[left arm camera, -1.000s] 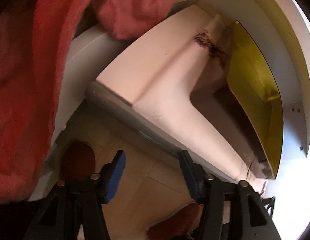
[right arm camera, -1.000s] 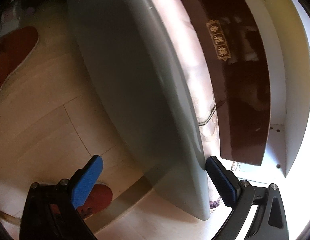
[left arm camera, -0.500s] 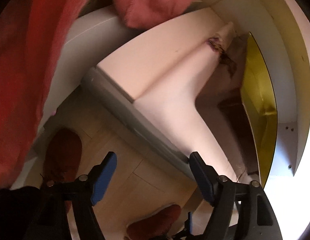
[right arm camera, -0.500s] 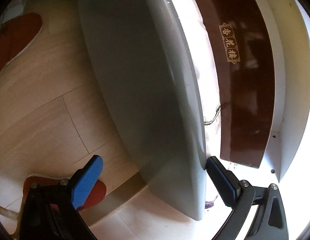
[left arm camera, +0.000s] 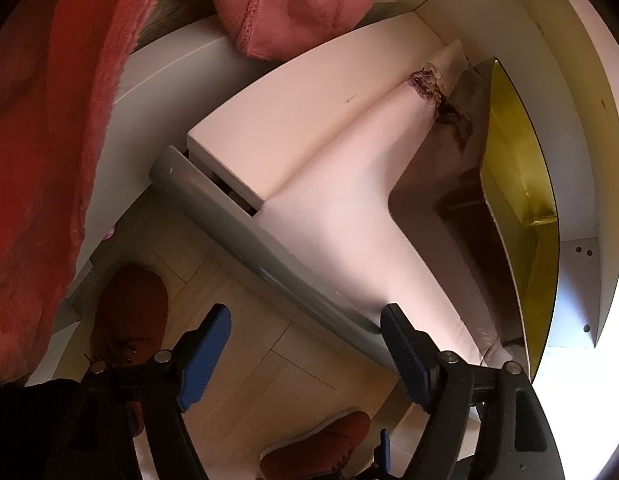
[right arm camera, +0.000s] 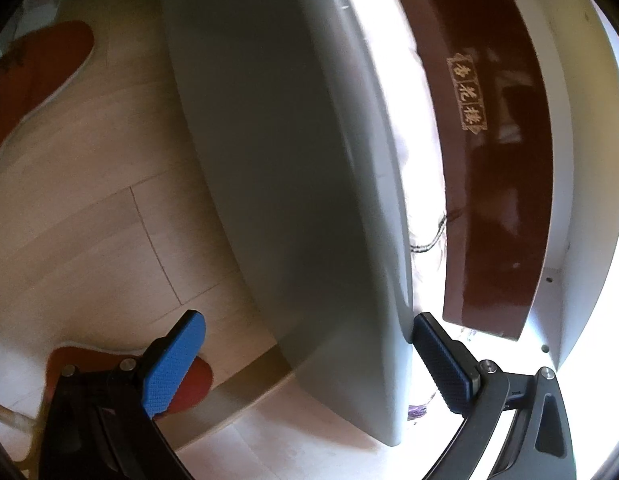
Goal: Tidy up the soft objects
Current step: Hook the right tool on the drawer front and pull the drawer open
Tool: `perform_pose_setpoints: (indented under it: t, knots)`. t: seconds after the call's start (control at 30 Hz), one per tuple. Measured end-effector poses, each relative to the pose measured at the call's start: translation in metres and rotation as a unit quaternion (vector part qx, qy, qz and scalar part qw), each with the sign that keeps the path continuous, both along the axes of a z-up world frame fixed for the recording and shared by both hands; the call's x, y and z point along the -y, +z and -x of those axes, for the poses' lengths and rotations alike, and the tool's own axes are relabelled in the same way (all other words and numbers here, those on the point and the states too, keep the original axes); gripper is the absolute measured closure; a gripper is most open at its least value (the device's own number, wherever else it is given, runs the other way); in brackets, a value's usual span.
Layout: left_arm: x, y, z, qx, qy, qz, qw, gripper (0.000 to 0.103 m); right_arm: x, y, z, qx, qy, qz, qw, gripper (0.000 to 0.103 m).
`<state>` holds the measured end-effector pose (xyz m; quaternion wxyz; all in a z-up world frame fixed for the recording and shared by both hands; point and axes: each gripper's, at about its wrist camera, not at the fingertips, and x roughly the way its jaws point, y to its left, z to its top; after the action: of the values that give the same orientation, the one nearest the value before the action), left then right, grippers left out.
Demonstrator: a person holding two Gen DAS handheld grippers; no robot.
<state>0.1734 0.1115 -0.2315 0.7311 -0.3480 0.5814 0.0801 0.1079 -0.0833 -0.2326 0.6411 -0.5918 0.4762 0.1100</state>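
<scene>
While the fuzzy red fleece blanket (left arm camera: 41, 152) hangs at the far left, the left gripper (left arm camera: 305, 354) is opening, empty, over the grey drawer front (left arm camera: 245, 236); folded pale pink fabric (left arm camera: 333, 200) lies inside, and the right gripper (right arm camera: 309, 364) straddles that front, spread wide

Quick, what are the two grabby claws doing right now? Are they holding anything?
Left gripper: jaws opening wide, holding nothing; the grey drawer front lies beyond them.
Right gripper: open, nothing gripped, jaws either side of the drawer front.
</scene>
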Motion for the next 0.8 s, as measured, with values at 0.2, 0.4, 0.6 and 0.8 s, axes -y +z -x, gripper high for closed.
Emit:
perform_pose_setpoints:
  t: [0.2,0.4,0.6,0.8]
  knots:
    - [0.012,0.003,0.003,-0.002,-0.014,-0.028,0.9995,0.023,-0.005,0.015,0.005,-0.017,-0.007,-0.02,1.0,0.0]
    - [0.013,-0.002,-0.003,-0.007,-0.012,-0.022,0.9997,0.023,-0.008,-0.001,-0.002,-0.012,0.001,-0.016,1.0,0.0]
    - [0.023,-0.002,0.002,-0.016,-0.019,-0.036,0.999,0.023,0.0,-0.011,0.001,-0.016,0.007,-0.013,1.0,0.0]
    - [0.026,-0.001,0.017,-0.04,-0.026,-0.04,0.9981,0.023,-0.002,-0.003,0.014,-0.03,0.004,-0.01,0.999,0.0]
